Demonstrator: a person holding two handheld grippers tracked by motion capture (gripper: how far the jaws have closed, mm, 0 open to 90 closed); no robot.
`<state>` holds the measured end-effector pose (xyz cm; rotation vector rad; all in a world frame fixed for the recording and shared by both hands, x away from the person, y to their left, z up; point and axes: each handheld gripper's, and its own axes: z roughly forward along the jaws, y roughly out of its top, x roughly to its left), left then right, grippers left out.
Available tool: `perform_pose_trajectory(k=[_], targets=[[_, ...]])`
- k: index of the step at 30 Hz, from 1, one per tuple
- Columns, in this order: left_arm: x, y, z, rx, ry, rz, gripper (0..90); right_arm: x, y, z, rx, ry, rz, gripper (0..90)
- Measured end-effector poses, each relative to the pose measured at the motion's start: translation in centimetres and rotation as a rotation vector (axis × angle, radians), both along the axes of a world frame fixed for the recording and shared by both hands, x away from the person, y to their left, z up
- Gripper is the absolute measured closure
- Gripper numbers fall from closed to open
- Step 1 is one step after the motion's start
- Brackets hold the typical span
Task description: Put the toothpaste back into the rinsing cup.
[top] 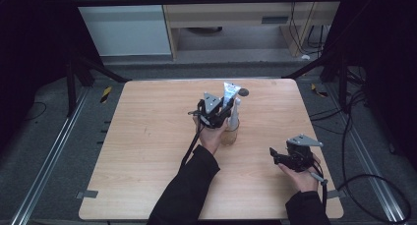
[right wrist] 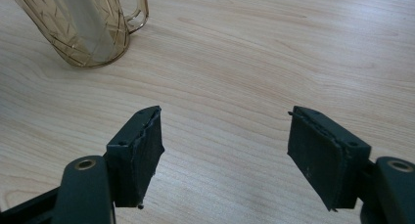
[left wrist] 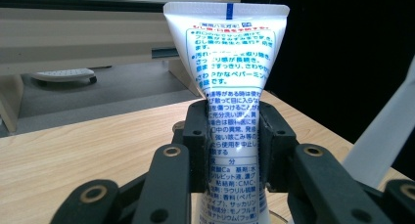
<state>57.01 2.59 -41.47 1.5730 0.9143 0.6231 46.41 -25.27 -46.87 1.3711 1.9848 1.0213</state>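
A white toothpaste tube (left wrist: 232, 77) with blue print stands upright, crimped end up, and my left gripper (left wrist: 234, 145) is shut on its middle. From above, the tube (top: 229, 95) rises over an amber glass cup (top: 230, 134) at the table's middle, where my left gripper (top: 220, 113) holds it. A white toothbrush (top: 235, 112) leans in the cup. The cup (right wrist: 80, 26) with its handle sits at the top left of the right gripper view. My right gripper (right wrist: 225, 150) is open over bare wood; in the high view it (top: 274, 154) rests near the table's front right.
A small dark round cap (top: 244, 92) lies on the wooden table (top: 147, 146) behind the tube. Metal rails, black frame legs and cables surround the table on the floor. A pale cabinet stands beyond the far edge.
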Motion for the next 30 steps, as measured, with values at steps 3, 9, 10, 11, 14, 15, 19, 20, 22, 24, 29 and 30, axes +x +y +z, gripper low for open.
perform_pose_trajectory(k=[3,9,10,11,14,15,19,20,22,24,29,30], targets=[[0.0,-0.1,-0.2,0.011,0.005,-0.008,68.7,0.0,0.0,0.0,-0.003,0.003,0.0,28.8],[0.0,-0.4,-0.9,0.035,0.026,-0.029,68.0,0.0,0.0,0.0,-0.003,0.0,0.0,28.8],[0.0,-0.5,-1.0,0.039,0.031,-0.03,67.9,0.0,0.0,0.0,-0.003,0.001,0.0,28.8],[0.0,-0.5,-1.1,0.042,0.034,-0.03,67.8,0.0,0.0,0.0,-0.003,0.001,0.0,28.8],[0.0,-0.4,-1.3,0.055,0.043,-0.035,67.3,0.0,0.0,0.0,-0.004,0.0,0.001,28.8],[0.0,-0.4,-1.3,0.059,0.046,-0.036,67.1,0.0,0.0,0.0,-0.004,0.0,0.001,28.8],[-0.2,-0.2,-1.4,0.084,0.058,-0.05,66.0,0.0,0.0,0.0,-0.004,0.0,0.0,28.8],[-0.2,-0.2,-1.4,0.094,0.061,-0.053,65.6,0.0,0.0,0.0,-0.004,0.0,0.0,28.8],[-0.3,-0.2,-1.3,0.113,0.067,-0.058,65.2,0.0,0.1,0.0,-0.006,0.002,0.001,28.8],[-0.4,-0.1,-1.3,0.127,0.077,-0.062,64.3,0.0,0.1,0.0,-0.005,0.003,-0.001,28.8],[-0.4,0.4,-1.8,0.184,0.128,-0.082,59.9,0.0,0.0,0.0,-0.007,0.0,-0.002,28.8],[-0.4,0.5,-2.0,0.2,0.132,-0.088,59.3,0.0,0.0,0.0,-0.008,0.0,-0.001,28.8]])
